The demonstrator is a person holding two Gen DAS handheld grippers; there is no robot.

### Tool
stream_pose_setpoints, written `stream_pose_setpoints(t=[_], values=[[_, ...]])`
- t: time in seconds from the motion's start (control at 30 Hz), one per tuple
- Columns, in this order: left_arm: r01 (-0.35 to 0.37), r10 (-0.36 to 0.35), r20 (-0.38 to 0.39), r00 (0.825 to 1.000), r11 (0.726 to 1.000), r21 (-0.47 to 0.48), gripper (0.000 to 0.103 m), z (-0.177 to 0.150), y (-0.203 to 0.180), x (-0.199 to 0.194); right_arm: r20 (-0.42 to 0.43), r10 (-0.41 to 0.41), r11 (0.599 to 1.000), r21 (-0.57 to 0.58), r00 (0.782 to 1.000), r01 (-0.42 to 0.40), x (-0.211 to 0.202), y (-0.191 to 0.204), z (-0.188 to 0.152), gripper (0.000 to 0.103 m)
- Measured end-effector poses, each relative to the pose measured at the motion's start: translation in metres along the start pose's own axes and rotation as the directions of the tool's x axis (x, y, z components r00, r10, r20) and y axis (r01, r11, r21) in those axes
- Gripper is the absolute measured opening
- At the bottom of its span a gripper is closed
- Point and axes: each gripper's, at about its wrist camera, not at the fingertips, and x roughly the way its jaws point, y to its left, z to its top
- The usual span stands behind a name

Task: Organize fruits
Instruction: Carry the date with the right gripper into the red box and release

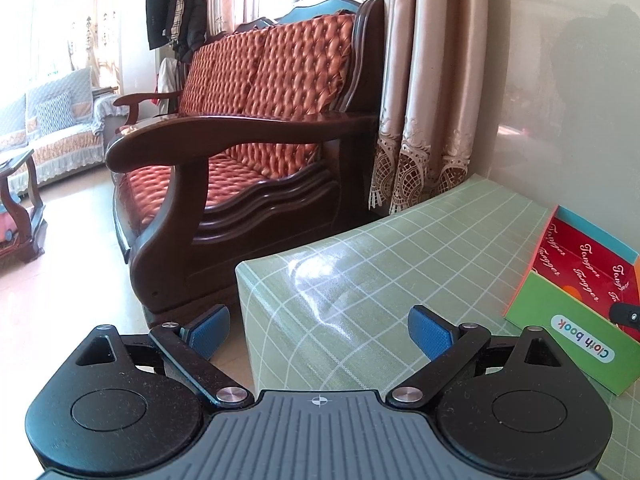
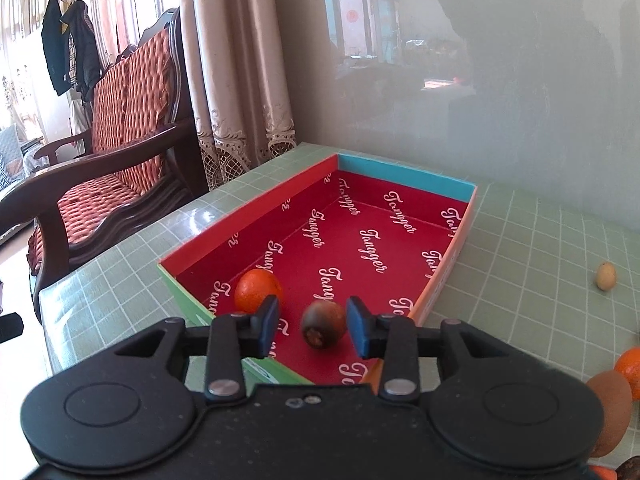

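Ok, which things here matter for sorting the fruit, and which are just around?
Job:
- red-lined box
- orange in it
- dark brown fruit in it
- pale small fruit on table
- orange at right edge
- right gripper

Around:
- wooden sofa
- curtain
- coats

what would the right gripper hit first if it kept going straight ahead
Probably the dark brown fruit, lying in the red box between the open right gripper pads; depth is hard to judge.

The right gripper point(image 2: 313, 328) hangs over the near end of the red-lined box point(image 2: 404, 176), jaws parted around a dark brown fruit point(image 2: 323, 323) without touching it. An orange point(image 2: 256, 290) sits just beyond its left finger.
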Motion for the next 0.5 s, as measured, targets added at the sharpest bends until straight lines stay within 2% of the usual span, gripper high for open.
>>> stream_pose_setpoints(t=[0.17, 0.27, 0.37, 0.43, 0.5], values=[[0.015, -0.016, 0.006, 1.0, 1.0, 0.026, 0.095, -0.002, -0.01, -0.003, 0.041, -0.024, 1.0, 0.0, 0.999, 0.024, -0.02, -0.005, -0.001, 0.04], [0.032, -0.033, 0.02, 0.999, 0.998, 0.052, 0.095, -0.004, -0.02, -0.008, 0.071, -0.057, 0.998, 0.023, 0.996, 0.056, -0.04, -0.018, -0.005, 0.046], [0.057, -0.06, 0.032, 0.998, 0.995, 0.086, 0.095, -0.006, -0.034, -0.014, 0.098, -0.133, 0.991, 0.036, 0.986, 0.13, -0.063, -0.034, -0.012, 0.058], [0.077, -0.082, 0.038, 0.996, 0.991, 0.111, 0.095, -0.008, -0.045, -0.018, 0.113, -0.197, 0.98, 0.061, 0.974, 0.191, -0.078, -0.049, -0.018, 0.07], [0.099, -0.106, 0.043, 0.993, 0.986, 0.137, 0.095, -0.011, -0.058, -0.024, 0.126, -0.268, 0.962, 0.085, 0.955, 0.259, -0.092, -0.064, -0.025, 0.07]])
